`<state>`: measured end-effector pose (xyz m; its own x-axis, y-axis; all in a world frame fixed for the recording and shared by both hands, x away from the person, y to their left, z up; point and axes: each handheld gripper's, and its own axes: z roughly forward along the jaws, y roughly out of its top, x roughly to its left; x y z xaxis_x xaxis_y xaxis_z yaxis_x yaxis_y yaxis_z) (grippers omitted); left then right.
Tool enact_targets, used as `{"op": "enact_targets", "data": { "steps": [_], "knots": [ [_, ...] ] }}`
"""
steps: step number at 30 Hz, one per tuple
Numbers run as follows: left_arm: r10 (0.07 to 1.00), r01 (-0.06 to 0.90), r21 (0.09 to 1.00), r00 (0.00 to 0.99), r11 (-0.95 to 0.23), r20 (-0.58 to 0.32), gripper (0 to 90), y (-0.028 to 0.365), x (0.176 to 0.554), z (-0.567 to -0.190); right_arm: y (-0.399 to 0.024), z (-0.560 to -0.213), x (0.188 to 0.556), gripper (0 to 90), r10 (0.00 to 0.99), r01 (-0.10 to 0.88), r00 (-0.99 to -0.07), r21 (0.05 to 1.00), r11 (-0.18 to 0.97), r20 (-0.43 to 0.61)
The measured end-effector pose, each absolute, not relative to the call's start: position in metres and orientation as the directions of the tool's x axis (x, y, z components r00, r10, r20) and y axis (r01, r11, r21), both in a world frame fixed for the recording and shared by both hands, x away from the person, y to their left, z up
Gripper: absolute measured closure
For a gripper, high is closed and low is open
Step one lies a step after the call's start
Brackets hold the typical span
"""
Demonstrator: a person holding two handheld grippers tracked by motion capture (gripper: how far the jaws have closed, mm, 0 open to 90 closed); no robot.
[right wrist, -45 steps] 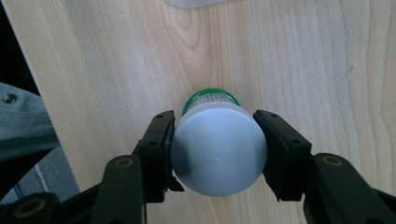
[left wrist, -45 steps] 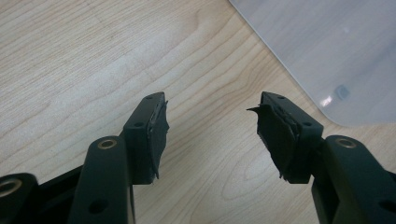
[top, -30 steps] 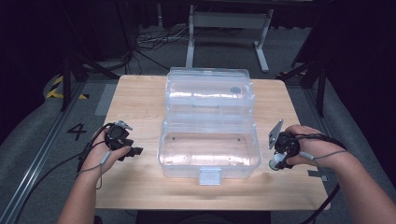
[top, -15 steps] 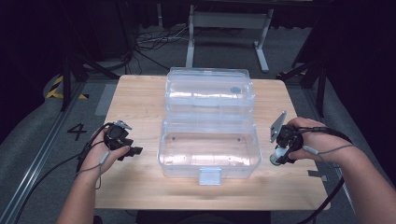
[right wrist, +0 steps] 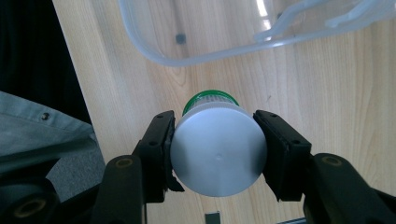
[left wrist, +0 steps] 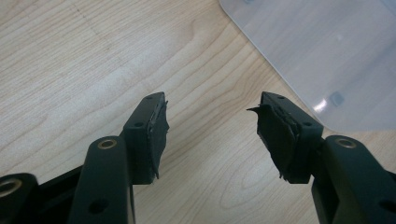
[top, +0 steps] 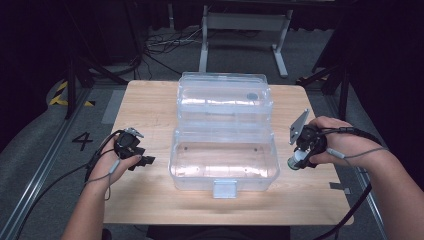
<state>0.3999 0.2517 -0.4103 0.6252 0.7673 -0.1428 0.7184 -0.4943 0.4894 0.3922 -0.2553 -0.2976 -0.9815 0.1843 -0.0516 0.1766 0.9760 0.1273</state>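
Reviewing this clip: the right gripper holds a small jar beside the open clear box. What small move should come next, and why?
Probably carry the jar leftward over the box's rim: the right gripper is shut on its lid, the box stands open just beside it, and the left gripper rests open on the table.

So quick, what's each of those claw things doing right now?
Left gripper: open, nothing between its jaws, over the table.
Right gripper: closed on a jar by its white lid.
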Motion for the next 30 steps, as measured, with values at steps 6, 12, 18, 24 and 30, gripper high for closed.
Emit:
{"op": "enact_targets", "data": {
  "steps": [6,12,18,24,30],
  "knots": [
    [0.772,0.722,0.493,0.619,-0.485,-0.147,43.5,0.256,0.397,-0.410,-0.248,-0.287,0.393,50.2,0.172,0.163,-0.984,0.140,0.977,-0.053],
    [0.786,0.733,0.493,0.600,-0.468,-0.146,43.6,0.264,0.392,-0.410,-0.238,-0.278,0.396,50.3,0.154,0.145,-0.986,0.138,0.980,-0.057],
    [0.799,0.742,0.495,0.583,-0.451,-0.146,43.6,0.269,0.385,-0.410,-0.223,-0.272,0.398,50.3,0.117,0.106,-0.991,0.149,0.983,-0.061],
    [0.802,0.743,0.493,0.581,-0.453,-0.140,43.6,0.271,0.383,-0.409,-0.208,-0.270,0.399,50.3,0.085,0.073,-0.994,0.165,0.984,-0.063],
    [0.801,0.745,0.491,0.581,-0.452,-0.144,43.6,0.271,0.383,-0.410,-0.192,-0.272,0.401,50.3,0.049,0.040,-0.997,0.161,0.986,-0.053]
  ]
}}
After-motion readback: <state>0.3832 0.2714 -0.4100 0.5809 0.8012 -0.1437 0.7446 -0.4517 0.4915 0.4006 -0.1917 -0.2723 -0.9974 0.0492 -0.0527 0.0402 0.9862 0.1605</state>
